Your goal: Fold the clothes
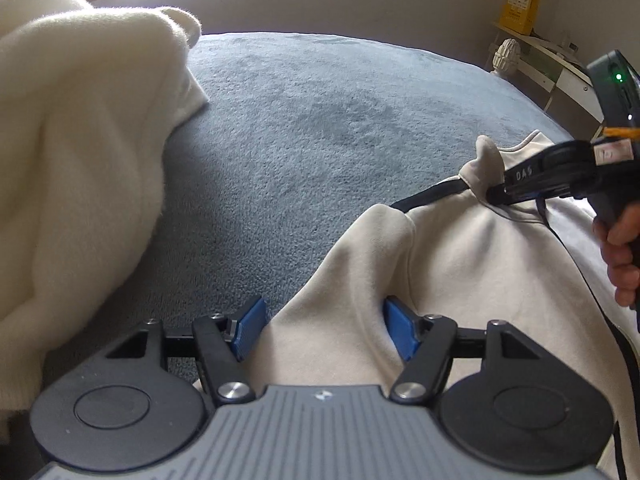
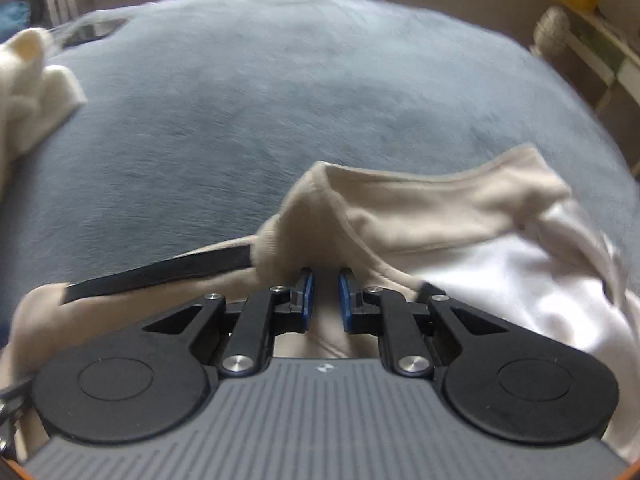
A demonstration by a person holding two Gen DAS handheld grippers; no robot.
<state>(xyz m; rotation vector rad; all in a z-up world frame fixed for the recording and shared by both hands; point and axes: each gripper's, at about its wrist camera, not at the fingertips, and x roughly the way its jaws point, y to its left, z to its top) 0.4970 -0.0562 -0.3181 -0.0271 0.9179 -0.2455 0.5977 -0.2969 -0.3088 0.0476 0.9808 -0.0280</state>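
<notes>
- Left gripper (image 1: 326,330): blue pads (image 1: 250,328) set wide apart, with a raised fold of the beige garment (image 1: 460,272) standing between them; contact is not discernible.
- Right gripper (image 2: 325,300): fingers nearly together, pinching the beige garment at its black-trimmed edge (image 2: 160,270).
- The garment lies on the grey-blue blanket (image 1: 312,120), near edge.
- A cream fleece (image 1: 80,140) is heaped to the left of the garment.
- Beyond the blanket: pale wall, shelf (image 1: 560,64) and yellow box (image 1: 518,8).
</notes>
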